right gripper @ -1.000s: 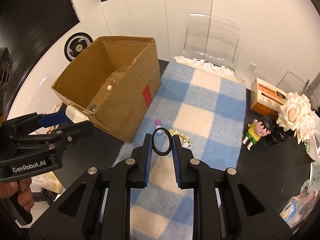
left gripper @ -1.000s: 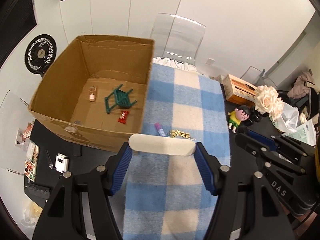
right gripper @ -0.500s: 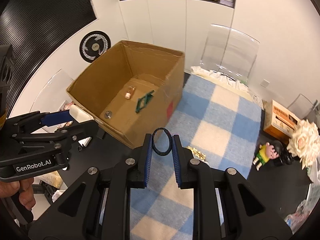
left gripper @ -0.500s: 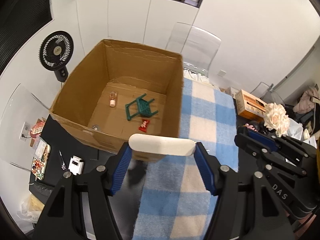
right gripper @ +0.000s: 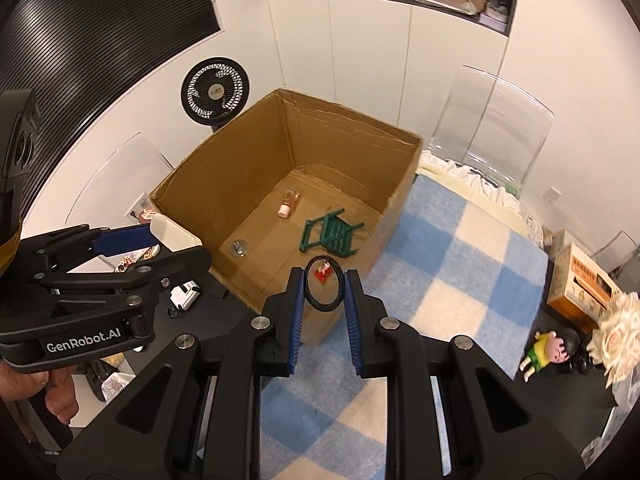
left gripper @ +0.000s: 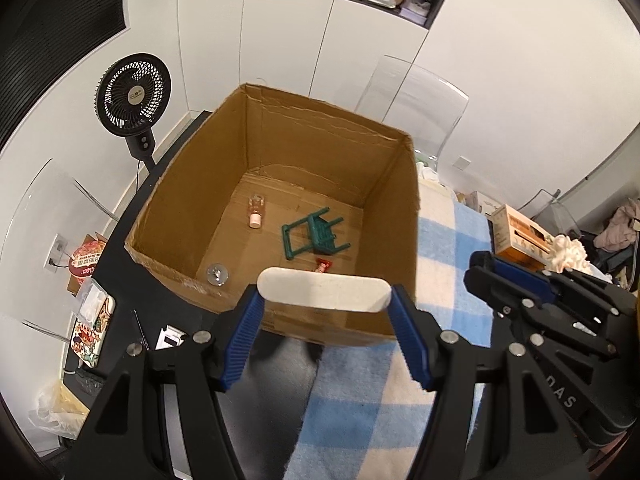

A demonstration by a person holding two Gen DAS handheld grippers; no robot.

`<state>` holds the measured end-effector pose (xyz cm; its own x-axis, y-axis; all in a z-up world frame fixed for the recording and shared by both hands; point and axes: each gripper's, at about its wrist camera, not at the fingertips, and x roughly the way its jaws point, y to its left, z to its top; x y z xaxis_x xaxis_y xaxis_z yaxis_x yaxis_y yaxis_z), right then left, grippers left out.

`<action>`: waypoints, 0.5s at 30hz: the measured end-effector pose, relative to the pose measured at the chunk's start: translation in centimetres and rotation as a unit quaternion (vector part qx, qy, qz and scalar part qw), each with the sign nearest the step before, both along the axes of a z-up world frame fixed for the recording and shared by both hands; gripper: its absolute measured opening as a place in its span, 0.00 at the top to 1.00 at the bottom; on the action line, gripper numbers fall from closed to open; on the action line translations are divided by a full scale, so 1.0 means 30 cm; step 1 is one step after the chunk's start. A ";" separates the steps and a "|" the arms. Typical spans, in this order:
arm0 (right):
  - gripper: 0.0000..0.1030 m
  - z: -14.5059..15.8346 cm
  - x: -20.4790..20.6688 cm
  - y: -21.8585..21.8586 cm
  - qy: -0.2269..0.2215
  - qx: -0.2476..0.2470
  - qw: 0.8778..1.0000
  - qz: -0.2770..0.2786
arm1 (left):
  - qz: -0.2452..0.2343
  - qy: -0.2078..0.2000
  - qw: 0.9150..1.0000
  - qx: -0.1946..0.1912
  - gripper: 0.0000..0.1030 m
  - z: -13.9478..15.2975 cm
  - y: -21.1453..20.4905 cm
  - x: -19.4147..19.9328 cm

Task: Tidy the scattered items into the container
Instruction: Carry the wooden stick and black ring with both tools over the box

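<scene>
Both grippers have advanced over the cardboard box (left gripper: 224, 184). Left gripper (left gripper: 324, 316) clamps a white bar (left gripper: 324, 290); right gripper (right gripper: 325, 292) pinches a black ring (right gripper: 311, 298).

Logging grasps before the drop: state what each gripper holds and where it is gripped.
Left gripper pinches a white oblong bar by its two ends. Right gripper clamps a black ring across its opposite edges.

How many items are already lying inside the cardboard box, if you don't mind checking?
4: a small bottle toward the back, a green toy chair on its side mid-floor, a red wrapper near the front, and a silver round piece front-left. The near wall may hide more.
</scene>
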<state>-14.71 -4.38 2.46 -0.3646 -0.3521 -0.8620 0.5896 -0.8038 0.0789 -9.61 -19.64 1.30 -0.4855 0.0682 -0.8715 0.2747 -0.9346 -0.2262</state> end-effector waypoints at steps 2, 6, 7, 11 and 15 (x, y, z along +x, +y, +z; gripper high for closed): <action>0.80 -0.007 -0.015 -0.022 -0.001 0.001 1.000 0.005 | 0.002 -0.001 1.000 0.001 0.39 -0.007 -0.018 -0.014; 0.80 -0.020 -0.044 -0.067 -0.002 0.004 1.000 0.014 | 0.006 -0.002 1.000 0.001 0.39 -0.023 -0.050 -0.041; 0.80 -0.024 -0.051 -0.078 -0.002 0.005 1.000 0.016 | 0.006 -0.003 1.000 0.002 0.39 -0.027 -0.055 -0.047; 0.80 -0.039 -0.083 -0.116 -0.005 0.005 1.000 0.021 | 0.006 -0.007 1.000 0.000 0.39 -0.046 -0.080 -0.074; 0.80 -0.047 -0.114 -0.156 -0.007 0.001 1.000 0.026 | 0.010 -0.009 1.000 0.000 0.39 -0.062 -0.106 -0.097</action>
<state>-18.12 -9.05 1.04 -0.3339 -0.3681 -0.8678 0.6297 -0.7722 0.0852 -12.52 -22.82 -0.55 -0.4705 0.0586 -0.8805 0.2978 -0.9287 -0.2209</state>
